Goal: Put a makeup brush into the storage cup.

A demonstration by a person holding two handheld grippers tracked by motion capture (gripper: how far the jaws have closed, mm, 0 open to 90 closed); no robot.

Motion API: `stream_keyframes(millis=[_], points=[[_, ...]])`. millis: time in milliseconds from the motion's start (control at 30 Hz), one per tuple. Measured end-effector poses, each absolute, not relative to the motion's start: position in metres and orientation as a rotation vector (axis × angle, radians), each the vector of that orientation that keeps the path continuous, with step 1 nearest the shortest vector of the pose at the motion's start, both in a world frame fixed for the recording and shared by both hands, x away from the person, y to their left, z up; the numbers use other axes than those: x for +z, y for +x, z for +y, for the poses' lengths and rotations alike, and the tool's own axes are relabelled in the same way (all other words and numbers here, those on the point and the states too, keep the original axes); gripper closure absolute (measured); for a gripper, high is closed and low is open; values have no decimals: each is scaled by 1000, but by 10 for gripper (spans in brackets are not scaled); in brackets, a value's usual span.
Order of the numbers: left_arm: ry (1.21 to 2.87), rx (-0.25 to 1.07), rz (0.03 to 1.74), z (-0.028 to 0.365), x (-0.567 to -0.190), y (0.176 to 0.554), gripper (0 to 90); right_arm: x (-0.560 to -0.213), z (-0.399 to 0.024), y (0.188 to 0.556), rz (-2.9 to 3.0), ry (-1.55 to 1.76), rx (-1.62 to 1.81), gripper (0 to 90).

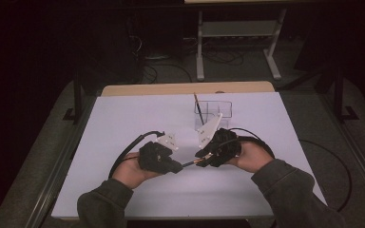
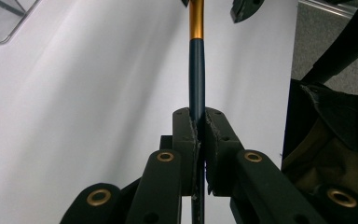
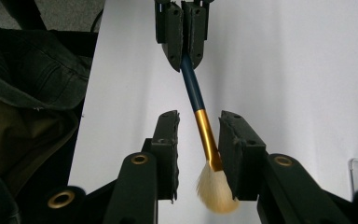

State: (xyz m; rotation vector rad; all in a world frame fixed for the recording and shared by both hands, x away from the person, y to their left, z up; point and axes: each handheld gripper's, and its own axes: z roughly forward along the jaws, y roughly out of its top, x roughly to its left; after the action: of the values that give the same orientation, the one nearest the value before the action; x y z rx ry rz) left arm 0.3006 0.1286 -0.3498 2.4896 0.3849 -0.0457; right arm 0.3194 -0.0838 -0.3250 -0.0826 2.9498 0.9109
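A makeup brush (image 3: 205, 135) with a dark blue handle, gold ferrule and pale bristles spans the gap between my two grippers above the white table (image 1: 123, 123). My left gripper (image 2: 197, 116) is shut on the blue handle (image 2: 196, 70). In the high view the left gripper (image 1: 178, 167) points right at the right gripper (image 1: 204, 159). My right gripper (image 3: 199, 116) stands open. The gold ferrule and the bristles (image 3: 216, 191) lie between its jaws, close to the right-hand pad, with a clear gap on the left side.
A clear plastic organiser (image 1: 214, 110) stands at the back middle of the table with a thin brush (image 1: 198, 107) upright in it. Black cables (image 1: 123, 152) trail from both grippers. Dark sleeves (image 1: 285, 185) come in from the near edge.
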Motion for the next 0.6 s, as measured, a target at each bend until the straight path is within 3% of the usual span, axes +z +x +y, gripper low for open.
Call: stream_keyframes(millis=[600], points=[[2499, -45, 415, 130, -353, 303, 839, -322, -91, 321, 2927, -39, 941, 636]])
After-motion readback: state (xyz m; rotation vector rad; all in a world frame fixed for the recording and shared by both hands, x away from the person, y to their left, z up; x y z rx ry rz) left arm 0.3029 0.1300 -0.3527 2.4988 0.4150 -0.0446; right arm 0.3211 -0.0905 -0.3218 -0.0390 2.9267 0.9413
